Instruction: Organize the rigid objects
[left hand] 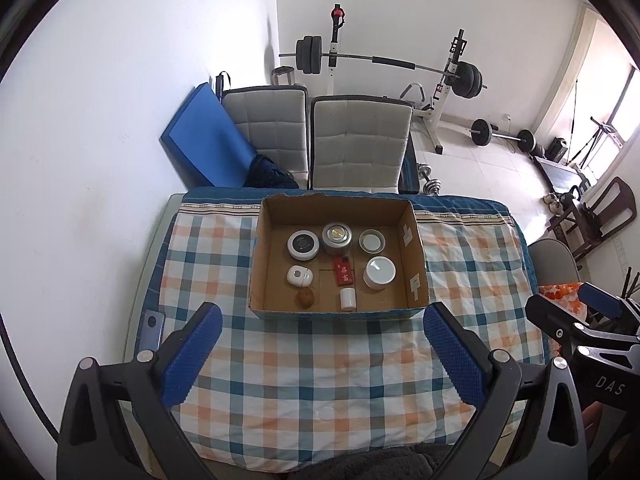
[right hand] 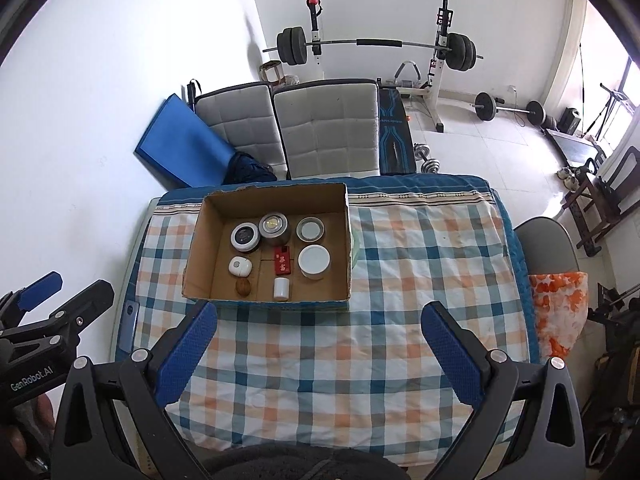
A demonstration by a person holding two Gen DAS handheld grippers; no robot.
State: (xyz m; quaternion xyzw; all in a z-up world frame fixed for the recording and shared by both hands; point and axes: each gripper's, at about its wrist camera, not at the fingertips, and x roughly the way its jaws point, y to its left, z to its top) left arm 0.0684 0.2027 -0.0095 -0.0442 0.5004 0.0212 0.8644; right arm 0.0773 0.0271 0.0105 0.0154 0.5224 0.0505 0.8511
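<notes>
Checked cloth point(left hand: 320, 360) covers the table, giving the cardboard box point(left hand: 264, 236) a flat seat at its far middle. Inside, round tins and jars sit in rows, the red packet point(left hand: 344, 272) and white cylinder point(left hand: 347, 298) nearest, apparently already sorted. Left gripper point(left hand: 322, 356) and right gripper point(right hand: 320, 354) hover above the cloth, jaws spread wide, empty.

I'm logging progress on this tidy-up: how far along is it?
Looks nearly or fully done: the cardboard box holds the eight small items in rows, among them the red box and brown nut. Left gripper and right gripper are open, holding nothing. No loose items show on the checked cloth.
</notes>
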